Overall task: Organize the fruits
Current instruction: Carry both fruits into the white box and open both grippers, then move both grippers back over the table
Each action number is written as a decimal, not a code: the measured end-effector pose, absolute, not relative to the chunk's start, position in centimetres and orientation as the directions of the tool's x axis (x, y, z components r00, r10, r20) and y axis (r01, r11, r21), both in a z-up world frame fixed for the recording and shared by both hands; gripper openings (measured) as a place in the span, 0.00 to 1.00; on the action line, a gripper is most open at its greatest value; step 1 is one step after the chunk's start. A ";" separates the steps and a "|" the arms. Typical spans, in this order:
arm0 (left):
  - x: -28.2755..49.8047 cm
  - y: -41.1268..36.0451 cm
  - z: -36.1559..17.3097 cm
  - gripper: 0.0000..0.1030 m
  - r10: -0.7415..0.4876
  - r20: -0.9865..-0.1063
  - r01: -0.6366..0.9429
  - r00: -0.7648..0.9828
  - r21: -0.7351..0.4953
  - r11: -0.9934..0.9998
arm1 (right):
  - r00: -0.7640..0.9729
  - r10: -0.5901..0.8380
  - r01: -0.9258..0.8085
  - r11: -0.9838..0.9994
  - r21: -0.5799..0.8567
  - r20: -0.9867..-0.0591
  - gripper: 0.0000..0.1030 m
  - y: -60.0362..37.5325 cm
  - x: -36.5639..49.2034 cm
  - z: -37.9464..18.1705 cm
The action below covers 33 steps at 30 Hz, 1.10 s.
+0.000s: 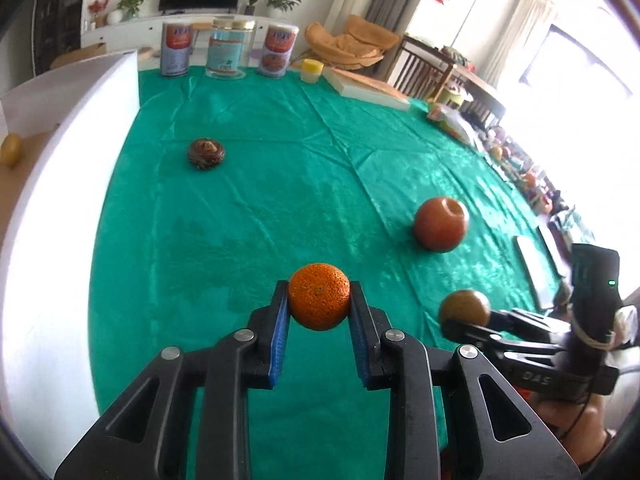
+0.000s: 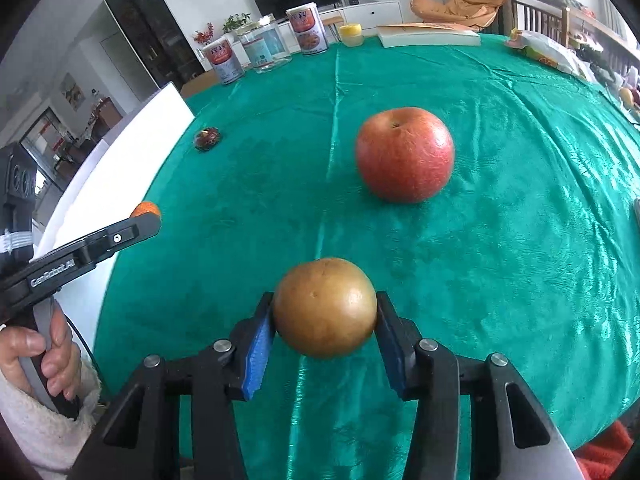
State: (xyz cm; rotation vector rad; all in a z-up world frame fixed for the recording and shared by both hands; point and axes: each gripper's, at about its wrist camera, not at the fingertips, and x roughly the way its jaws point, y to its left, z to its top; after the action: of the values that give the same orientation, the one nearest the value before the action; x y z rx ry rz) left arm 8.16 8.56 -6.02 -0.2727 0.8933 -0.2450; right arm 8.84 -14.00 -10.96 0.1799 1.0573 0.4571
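The left gripper (image 1: 319,300) is clamped on an orange (image 1: 319,296), its blue pads (image 1: 281,336) pressing the fruit from both sides above the green cloth (image 1: 240,220). The right gripper (image 2: 325,312) grips a brown pear (image 2: 325,307) the same way, blue pads against its flanks. From the left wrist view, the pear shows low at the right, pinched at the tips of the right gripper. From the right wrist view, the orange peeks out behind the left gripper's fingers at the left edge, where a hand (image 2: 44,352) in a fluffy white sleeve holds the handle.

A red apple (image 2: 405,155) sits on the cloth beyond the pear, well apart from both grippers. A small dark fruit (image 1: 206,153) lies farther back, near a white box (image 1: 72,152) along the left side. Inside that box rests a yellowish fruit (image 1: 11,149). Two cans (image 1: 176,50) and a clear jar (image 1: 232,48) stand at the far edge of the table.
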 end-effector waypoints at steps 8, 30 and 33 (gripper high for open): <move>0.6 21.4 2.5 0.27 -0.184 -0.656 -0.121 0.732 -0.390 0.913 | 0.200 0.685 -0.600 0.651 0.465 -0.701 0.47 1.1 7.6 -4.4; -1.4 32.8 -4.2 0.72 0.285 -0.801 -0.522 0.526 -0.040 0.852 | 0.198 0.671 -0.749 0.574 0.332 -0.714 0.65 18.4 10.5 -2.4; -1.3 30.5 -2.1 0.81 0.269 -0.757 -0.468 0.595 -0.054 0.882 | 0.271 0.664 -0.742 0.606 0.288 -0.697 0.75 14.0 9.6 -1.9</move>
State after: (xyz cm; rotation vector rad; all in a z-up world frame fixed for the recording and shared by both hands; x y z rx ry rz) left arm -1.30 30.52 -2.13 -0.2596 0.8300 0.4336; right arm 9.58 13.98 -1.92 -0.1021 0.8840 0.9485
